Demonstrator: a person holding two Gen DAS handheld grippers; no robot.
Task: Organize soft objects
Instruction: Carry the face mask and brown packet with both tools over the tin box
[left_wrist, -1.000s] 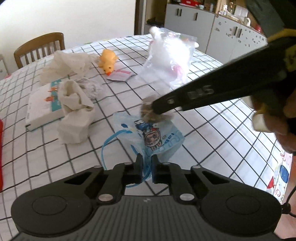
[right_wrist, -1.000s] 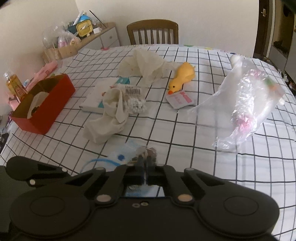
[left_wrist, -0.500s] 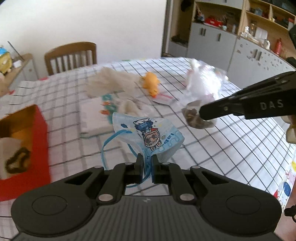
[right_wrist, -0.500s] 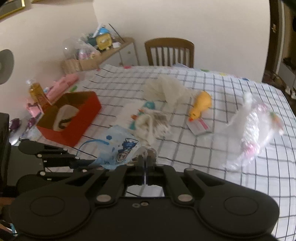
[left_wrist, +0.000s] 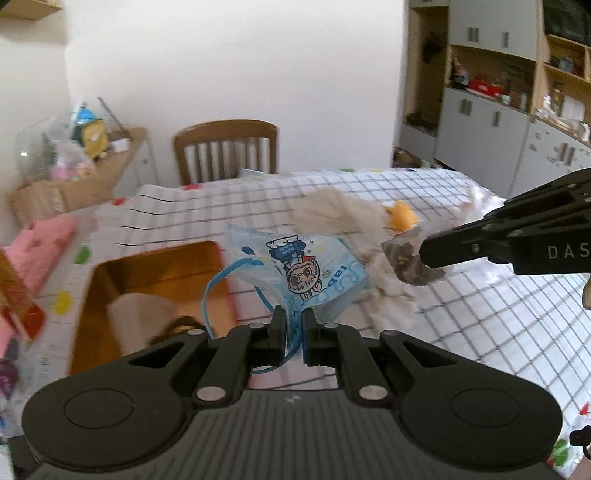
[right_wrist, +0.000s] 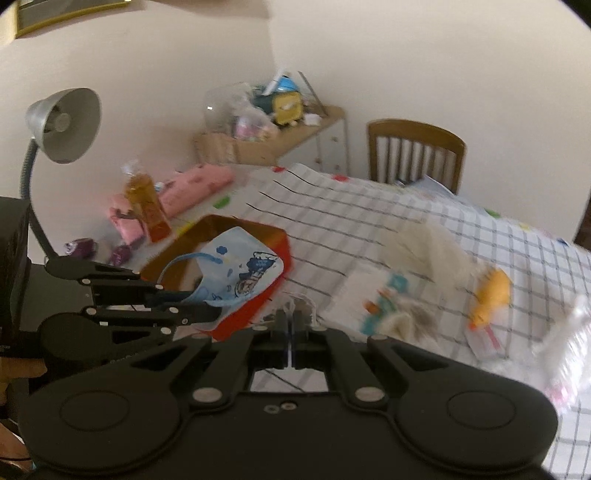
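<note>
Both grippers are pinched shut on something and held up off the table. From where I stand, the left gripper (left_wrist: 293, 325) clamps the lower edge of a blue child's face mask (left_wrist: 306, 271), its printed cartoon face upside down and a blue ear loop (left_wrist: 210, 295) dangling free. The right gripper (left_wrist: 424, 253) nips a small clear packet (left_wrist: 410, 258) of dark, crumbly-looking stuff by its top.

This looks like the carry step: two soft things lifted together and headed for the red box (right_wrist: 282, 251) at the table's near-left corner. In the right wrist view the mask hangs just above the box's open top; the box already holds a pale rolled cloth (left_wrist: 136, 317).

Next, I'd judge, each load must be brought over the opening and lowered before the jaws part, minding the loose loop so it doesn't snag the rim.

The mask droops limp and creased, so it should simply fold where it lands. Still out on the checked tablecloth (left_wrist: 480, 314) are a yellow duck toy (right_wrist: 491, 295), pale cloths and a clear bag, all blurred.
</note>
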